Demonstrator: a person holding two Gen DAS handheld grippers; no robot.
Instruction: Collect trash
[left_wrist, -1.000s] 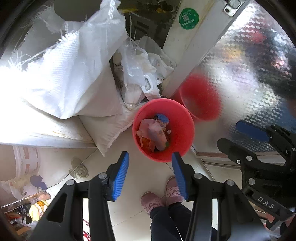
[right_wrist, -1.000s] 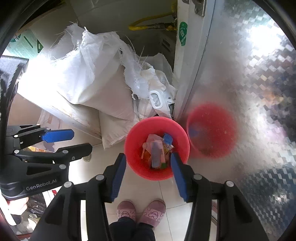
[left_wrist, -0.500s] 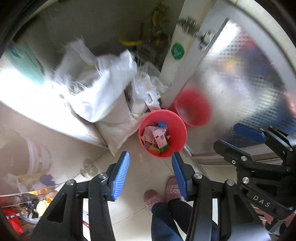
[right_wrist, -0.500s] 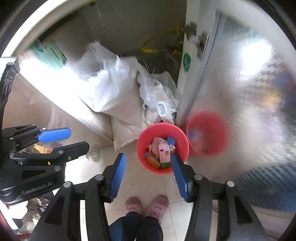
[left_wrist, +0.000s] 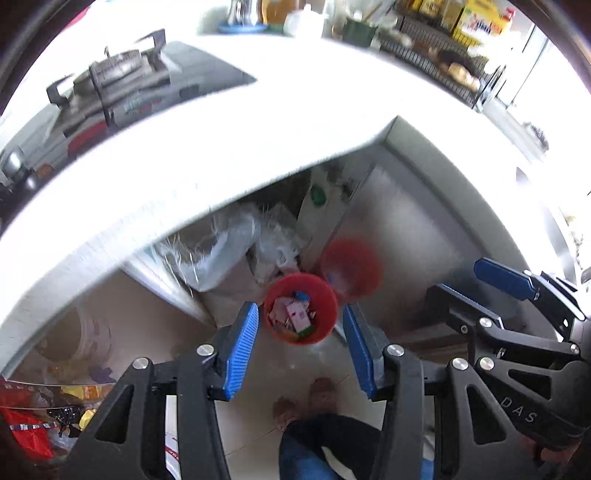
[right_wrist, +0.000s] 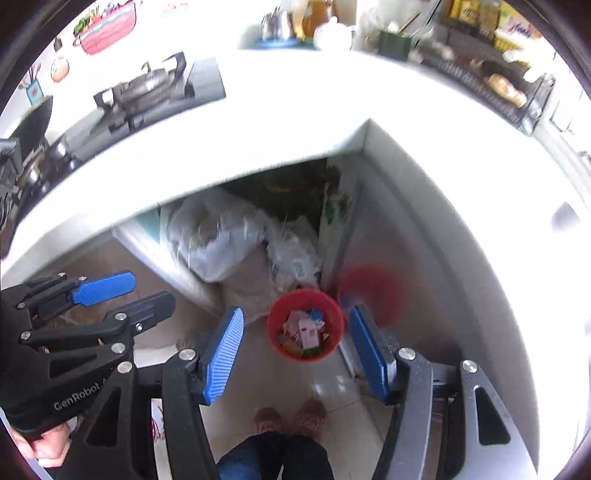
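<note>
Sitting on the pale tiled floor (right_wrist: 332, 391), one round red plastic bin (right_wrist: 275, 345) holds a small heap of crumpled wrappers and cartons (right_wrist: 304, 332), mostly pink, with one blue piece. It stands against the foot of a shiny patterned metal door (right_wrist: 424, 258), which mirrors it as a blurred red patch. Several white woven sacks (right_wrist: 218, 243) slump just behind it, under a white bench (right_wrist: 295, 122) carrying one gas hob (right_wrist: 147, 92). Two hand-held grippers point steeply down from above. The left hand-held gripper (left_wrist: 300, 352) has its ribbed blue pads partly spread, with nothing between them. The right hand-held gripper (right_wrist: 297, 356) is opening, also empty. Two slippered feet (right_wrist: 291, 417) stand below the bin.
</note>
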